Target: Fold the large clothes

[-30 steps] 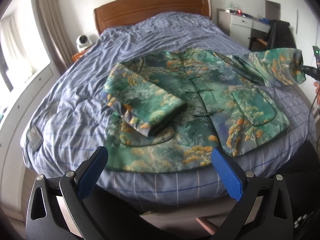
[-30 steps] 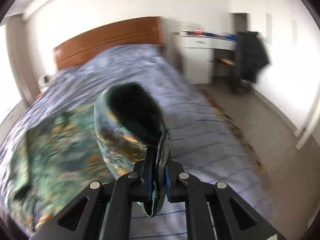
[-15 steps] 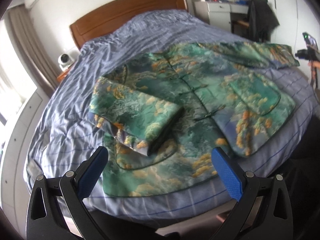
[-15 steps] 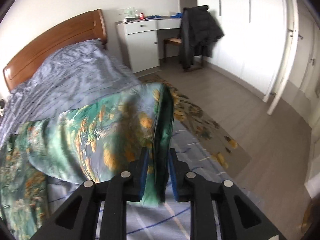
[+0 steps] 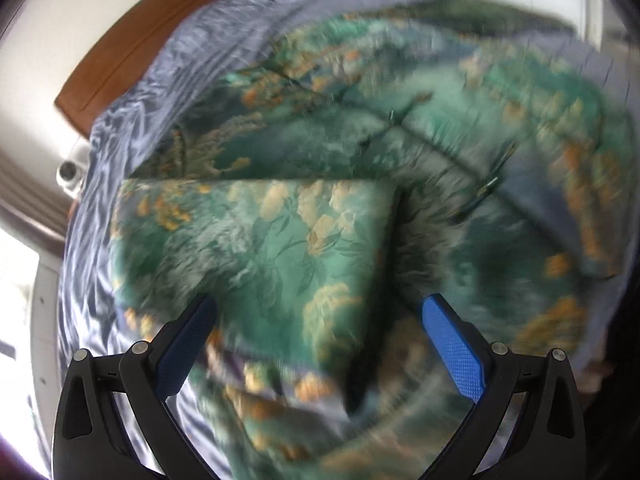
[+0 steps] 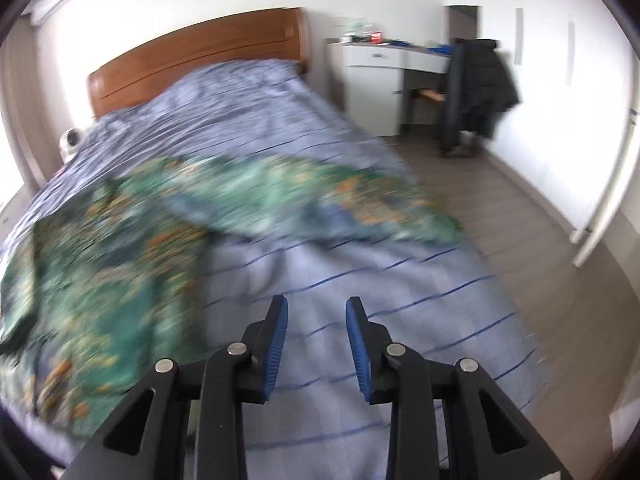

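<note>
Blue-striped bed [image 6: 420,288] is carrying the jacket [image 5: 460,152]. Your left gripper [image 5: 320,316], jaws wide apart, is nearing the folded sleeve [image 5: 260,240] at 12 o'clock. Your right gripper [image 6: 316,320], jaws just parting and empty, is pointing past the other sleeve [image 6: 360,204], also at 12 o'clock.

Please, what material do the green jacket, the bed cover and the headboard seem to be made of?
Jacket: likely a satin brocade; its woven floral pattern shows a soft sheen. Bed cover: thin, smooth cloth, perhaps cotton or a blend; it wrinkles finely. Headboard: wood or wood veneer, glossy reddish-brown lacquer.

A dark coat [image 6: 482,88] hangs beside the white desk [image 6: 384,80].
</note>
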The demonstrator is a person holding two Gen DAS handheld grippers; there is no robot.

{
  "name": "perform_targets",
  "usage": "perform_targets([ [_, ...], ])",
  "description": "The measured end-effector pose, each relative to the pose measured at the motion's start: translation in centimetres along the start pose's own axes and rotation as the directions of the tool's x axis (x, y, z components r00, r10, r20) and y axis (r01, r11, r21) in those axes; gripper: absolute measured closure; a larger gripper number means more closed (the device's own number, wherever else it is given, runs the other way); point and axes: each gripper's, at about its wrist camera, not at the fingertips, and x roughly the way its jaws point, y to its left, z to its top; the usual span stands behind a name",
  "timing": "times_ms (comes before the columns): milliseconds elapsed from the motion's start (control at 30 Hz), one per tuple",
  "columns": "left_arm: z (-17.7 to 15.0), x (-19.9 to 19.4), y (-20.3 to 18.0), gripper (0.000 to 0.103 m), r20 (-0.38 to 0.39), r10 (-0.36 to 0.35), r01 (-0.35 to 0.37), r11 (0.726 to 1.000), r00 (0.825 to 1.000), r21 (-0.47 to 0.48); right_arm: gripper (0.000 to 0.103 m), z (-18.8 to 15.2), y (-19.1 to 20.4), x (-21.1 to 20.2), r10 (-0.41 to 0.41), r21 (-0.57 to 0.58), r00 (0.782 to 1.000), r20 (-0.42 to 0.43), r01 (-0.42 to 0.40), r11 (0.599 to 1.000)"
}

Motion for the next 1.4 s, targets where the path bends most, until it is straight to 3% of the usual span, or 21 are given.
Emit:
perform_targets([
  [33,0.0,1.0,0.0,0.002,-0.017,0.002,-0.001,1.0,1.0,0.014,0.072,-0.3,1.1,-0.4,0.026,-0.013,1.0,-0.001,-0.026,1.0],
  [100,-0.2,2.2,0.3,0.022,-0.035,-0.042,0.043,0.999,0.999,0.012,0.072,-0.5,3.5,-1.6,0.071,-0.048,0.997,0.007,-0.071,0.996],
  [167,-0.4,2.1,1.3,0.057,-0.033,-0.115,0.114,0.993,0.993,-0.029,0.072,-0.9,5.4,-3.0,0.097,-0.091,0.995,0.026,-0.094,0.991],
  [200,-0.5,1.9,1.7,0.068,-0.027,-0.122,0.121,0.992,0.992,-0.041,0.072,-1.0,6.5,-3.6,0.11,-0.116,0.993,0.037,-0.105,0.988],
  [233,-0.6,1.6,2.2,0.086,-0.02,-0.134,0.133,0.99,0.991,-0.055,0.072,-1.0,7.2,-4.0,0.118,-0.132,0.992,0.044,-0.112,0.985],
  [267,-0.7,1.0,2.8,0.091,-0.008,-0.134,0.133,0.988,0.991,-0.075,0.072,-0.9,8.1,-4.6,0.13,-0.157,0.99,0.054,-0.12,0.98],
  [333,-0.9,0.0,3.8,0.092,0.018,-0.129,0.131,0.985,0.991,-0.112,0.072,-0.9,9.3,-5.3,0.142,-0.184,0.988,0.066,-0.128,0.974],
  [467,-2.1,-3.3,7.8,0.093,0.083,-0.042,0.059,0.976,0.996,-0.211,0.072,-0.5,11.6,-6.3,0.179,-0.219,0.98,0.083,-0.158,0.963],
  [533,-3.3,-5.5,10.9,0.093,0.115,0.02,0.014,0.958,0.993,-0.287,0.072,-0.6,12.5,-6.9,0.195,-0.229,0.977,0.088,-0.17,0.958],
  [633,-6.3,-8.5,15.6,0.093,0.128,0.133,-0.07,0.91,0.983,-0.41,0.072,-0.7,13.5,-7.6,0.204,-0.258,0.974,0.101,-0.173,0.951],
  [733,-10.2,-10.4,20.2,0.091,0.082,0.254,-0.172,0.828,0.964,-0.534,0.072,-0.9,14.3,-7.9,0.215,-0.273,0.971,0.104,-0.18,0.945],
  [867,-15.6,-10.4,25.2,0.087,-0.015,0.333,-0.255,0.689,0.943,-0.678,0.072,-1.4,15.2,-7.8,0.234,-0.284,0.968,0.094,-0.199,0.938],
  [967,-17.6,-9.1,27.1,0.082,-0.078,0.35,-0.295,0.629,0.934,-0.719,0.072,-1.8,16.0,-7.5,0.249,-0.298,0.965,0.078,-0.216,0.93],
  [1033,-18.8,-8.1,28.4,0.081,-0.138,0.377,-0.351,0.585,0.916,-0.731,0.072,-2.1,16.3,-7.5,0.255,-0.298,0.964,0.07,-0.224,0.928],
  [1133,-20.6,-7.7,29.1,0.067,-0.172,0.391,-0.374,0.531,0.904,-0.76,0.072,-2.4,16.6,-7.8,0.26,-0.304,0.963,0.072,-0.228,0.925],
  [1200,-21.5,-7.2,28.7,0.067,-0.185,0.38,-0.373,0.512,0.906,-0.774,0.072,-2.5,16.6,-8.1,0.257,-0.309,0.963,0.078,-0.222,0.925],
  [1300,-22.5,-6.8,27.1,0.066,-0.187,0.351,-0.354,0.508,0.917,-0.785,0.072,-2.7,16.5,-8.4,0.247,-0.316,0.965,0.085,-0.209,0.926],
  [1400,-23.4,-7.1,24.7,0.051,-0.159,0.324,-0.316,0.52,0.933,-0.794,0.072,-2.9,16.6,-8.2,0.24,-0.32,0.967,0.085,-0.201,0.926],
])
